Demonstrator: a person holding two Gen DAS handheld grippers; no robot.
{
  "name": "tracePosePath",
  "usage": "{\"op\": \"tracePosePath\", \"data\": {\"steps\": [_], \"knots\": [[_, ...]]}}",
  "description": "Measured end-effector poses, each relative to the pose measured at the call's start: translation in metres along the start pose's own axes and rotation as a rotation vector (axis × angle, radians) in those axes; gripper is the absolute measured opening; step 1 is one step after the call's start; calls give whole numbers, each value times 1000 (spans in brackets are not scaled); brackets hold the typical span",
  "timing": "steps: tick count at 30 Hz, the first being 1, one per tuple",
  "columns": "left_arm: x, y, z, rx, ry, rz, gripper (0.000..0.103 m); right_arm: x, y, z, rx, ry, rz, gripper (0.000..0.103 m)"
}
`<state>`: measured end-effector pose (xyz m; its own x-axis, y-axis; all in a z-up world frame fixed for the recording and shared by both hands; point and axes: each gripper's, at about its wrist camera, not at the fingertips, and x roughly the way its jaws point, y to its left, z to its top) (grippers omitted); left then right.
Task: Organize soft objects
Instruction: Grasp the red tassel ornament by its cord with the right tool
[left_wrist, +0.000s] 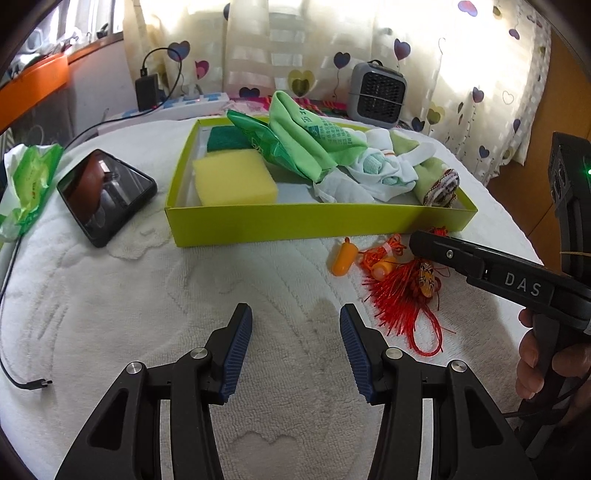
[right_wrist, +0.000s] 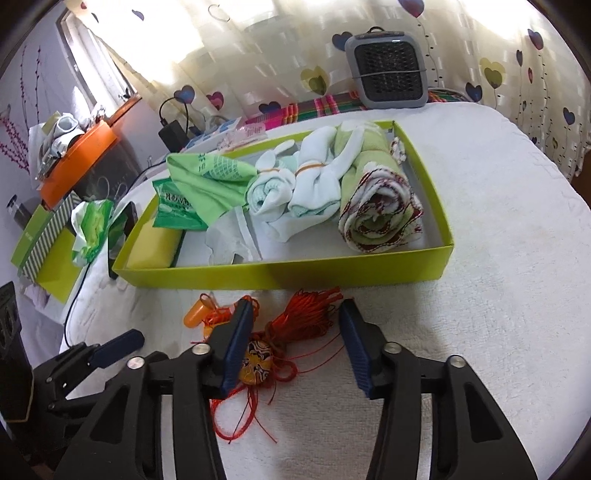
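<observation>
A: Surface is a white quilted bed cover (right_wrist: 498, 258), heart-print curtain behind, small grey heater at the top of the frame. Green tray (right_wrist: 280, 273) sits mid-frame in both views, already carrying a rolled towel, bundled socks, a green cloth and a yellow sponge.

B: And the piece in hand now?

A: The red tassel ornament (right_wrist: 291, 332), loose on the cover just below the tray's near wall. In my right wrist view it lies between my right fingers (right_wrist: 295, 343): the painted bead sits low, beside the left pad, and the tassel threads fan toward the upper right, up to the tray wall. So the long axis runs diagonally across the gap, not along it.

B: Finger state?

A: Right fingers are spread with the ornament between them; I judge the pads are not pressing yet. Left fingers (left_wrist: 295, 347) are released, nothing between them, over bare cover at lower centre of the left view.

B: Which hand is nearer?

A: The right, plainly. From the left view the ornament (left_wrist: 402, 295) lies to the right of my left fingers, under the right tool's tip. An orange corded earplug pair (left_wrist: 341, 260) lies just left of it, cords possibly tangled; I cannot tell.
</observation>
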<state>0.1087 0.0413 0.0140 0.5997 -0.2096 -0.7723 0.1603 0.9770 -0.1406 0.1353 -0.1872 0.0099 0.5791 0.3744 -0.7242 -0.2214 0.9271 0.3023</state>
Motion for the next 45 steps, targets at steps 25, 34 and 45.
{"op": "tracePosePath", "data": {"steps": [25,34,45], "knots": [[-1,-9,10,21,16,-53,48,-51,-29,-10,33,-105,0,22],[8,-28,29,91,31,-140,49,-71,-52,-13,-26,-99,-95,22],[25,-53,42,216,38,-75,49,-69,-67,-9,-15,-90,-110,22]]}}
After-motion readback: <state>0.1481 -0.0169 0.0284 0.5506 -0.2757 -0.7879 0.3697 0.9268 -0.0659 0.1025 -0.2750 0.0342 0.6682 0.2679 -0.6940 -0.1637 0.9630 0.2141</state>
